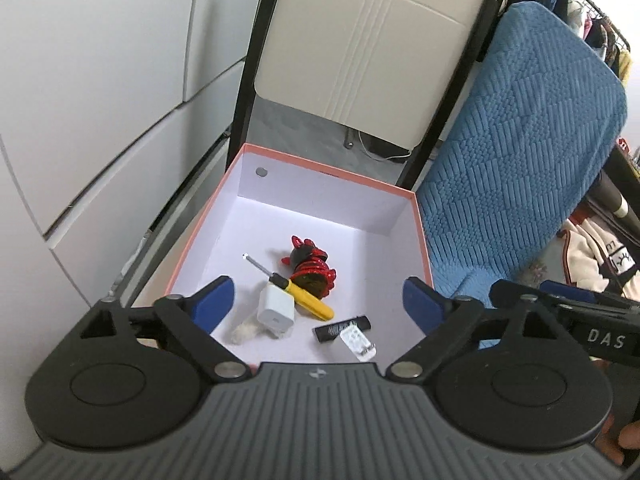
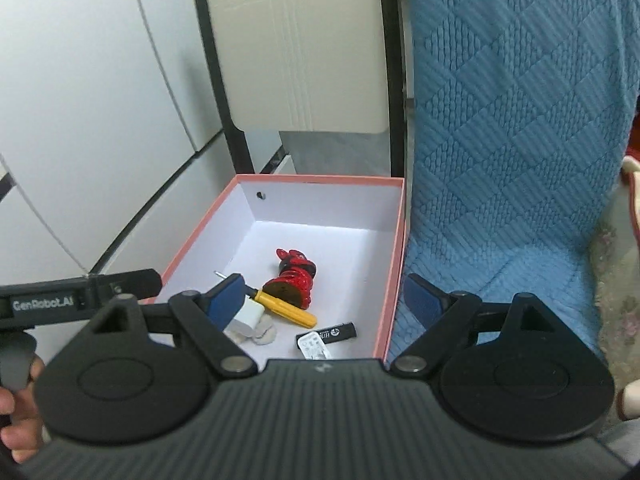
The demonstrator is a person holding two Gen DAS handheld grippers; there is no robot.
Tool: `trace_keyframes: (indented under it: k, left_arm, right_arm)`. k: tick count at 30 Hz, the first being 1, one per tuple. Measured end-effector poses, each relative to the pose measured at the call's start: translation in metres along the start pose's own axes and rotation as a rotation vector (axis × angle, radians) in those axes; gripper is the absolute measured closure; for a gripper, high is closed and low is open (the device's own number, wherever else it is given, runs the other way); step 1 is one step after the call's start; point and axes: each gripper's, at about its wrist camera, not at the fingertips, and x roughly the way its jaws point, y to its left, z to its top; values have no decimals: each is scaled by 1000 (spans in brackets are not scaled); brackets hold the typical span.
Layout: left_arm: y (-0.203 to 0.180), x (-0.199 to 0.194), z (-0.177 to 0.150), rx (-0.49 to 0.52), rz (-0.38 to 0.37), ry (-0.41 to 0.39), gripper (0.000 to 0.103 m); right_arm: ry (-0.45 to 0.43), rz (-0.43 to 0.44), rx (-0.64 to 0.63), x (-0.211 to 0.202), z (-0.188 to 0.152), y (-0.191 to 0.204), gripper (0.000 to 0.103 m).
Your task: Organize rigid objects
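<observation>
Both claws hung over the box (image 1: 420, 216), each spread wide with nothing between its blue pads. From the left wrist, the left claw (image 1: 318, 304) framed the box's near half: the charger (image 1: 276, 307) lay just inside the left pad (image 1: 214, 300), at about 8 o'clock from the box's middle, with a pale fuzzy lump (image 1: 245, 334) touching its near corner. The screwdriver (image 1: 298, 290) ran from 10 o'clock, tip first, to its yellow handle at 4 o'clock, resting across the charger's far edge and against the red figure (image 1: 310, 268), which lay at 12 o'clock from the claw's midpoint. A black stick (image 1: 342, 328) and a small white card (image 1: 358, 342) lay touching at 5 o'clock, near the right pad (image 1: 420, 306). The right claw (image 1: 560, 304) showed at 3 o'clock, outside the box. From the right wrist, the right claw (image 2: 324, 306) sat over the box's right wall (image 2: 390, 280), its left pad (image 2: 228, 300) covering part of the charger (image 2: 248, 316), its right pad (image 2: 422, 304) over the blue cover (image 2: 500, 160). The figure (image 2: 294, 276) lay at 11 o'clock from its midpoint.
</observation>
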Motion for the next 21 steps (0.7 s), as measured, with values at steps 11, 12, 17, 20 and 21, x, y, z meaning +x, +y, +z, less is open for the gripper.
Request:
trace_keyframes:
  k: [11,12,17,20,21]
  left_arm:
    - [-26,-69,-30,50,11,-50,3]
    - [-26,-74,-33,50,17,-54,3]
    - [-30,-89,-44,56,32,-63,3]
    - [-32,-96,-49,58,30,-67,3]
    - [-33,-99,-51,62,31,-73,3]
  right_arm:
    - [-49,22,-24,-62,-26,-4,15]
    - [-51,26,-29,-67,-29,-3,15]
    - [-58,29,-33,-79,-40,-2,15]
    - [-60,26,-32,-84,-48,-2,15]
    - [-60,27,-29,-86,-50,-3,15]
